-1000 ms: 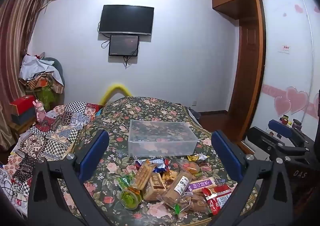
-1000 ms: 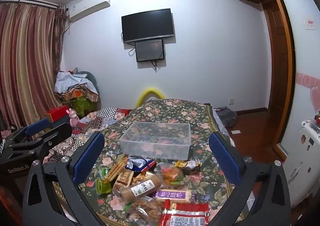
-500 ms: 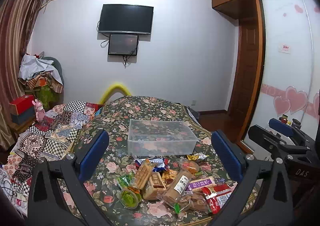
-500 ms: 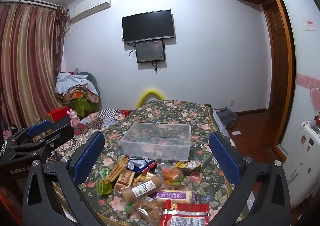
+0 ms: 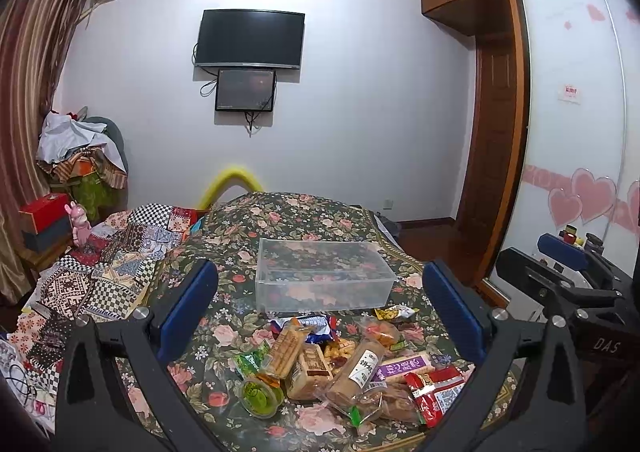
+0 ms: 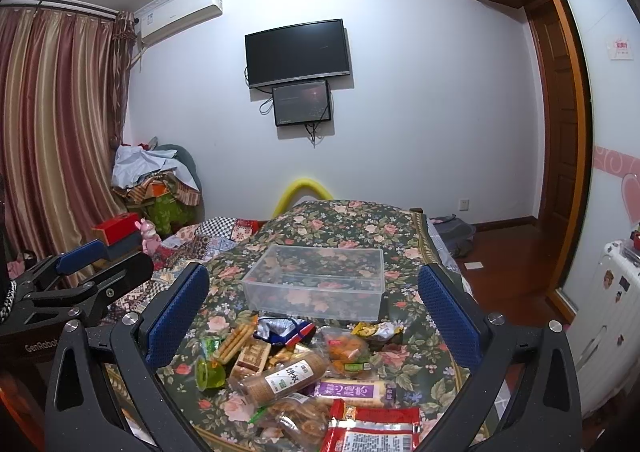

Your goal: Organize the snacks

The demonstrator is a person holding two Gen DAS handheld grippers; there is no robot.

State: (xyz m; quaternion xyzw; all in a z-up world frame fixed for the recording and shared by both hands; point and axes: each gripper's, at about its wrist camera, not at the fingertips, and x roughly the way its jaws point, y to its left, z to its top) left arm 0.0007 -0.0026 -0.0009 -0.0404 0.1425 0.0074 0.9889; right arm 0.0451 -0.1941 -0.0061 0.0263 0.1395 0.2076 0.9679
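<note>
A heap of packaged snacks (image 5: 340,364) lies on the floral tablecloth near the front edge; it also shows in the right wrist view (image 6: 296,368). Among them are a green jelly cup (image 5: 260,394), a biscuit roll (image 6: 280,376), a purple bar (image 6: 352,390) and a red packet (image 6: 372,432). Behind the heap stands an empty clear plastic box (image 5: 324,278), also in the right wrist view (image 6: 316,282). My left gripper (image 5: 320,316) is open and empty above the heap. My right gripper (image 6: 312,316) is open and empty above it too.
The floral-cloth table (image 5: 224,252) has a patchwork cloth (image 5: 100,276) to its left. A red box (image 6: 116,228) and a clothes pile (image 6: 156,180) are at the left. A wardrobe (image 5: 492,156) and white suitcase (image 6: 608,324) stand at the right.
Both grippers have drifted slightly; the view of the table barely shifts. The snacks and the box have not moved.
</note>
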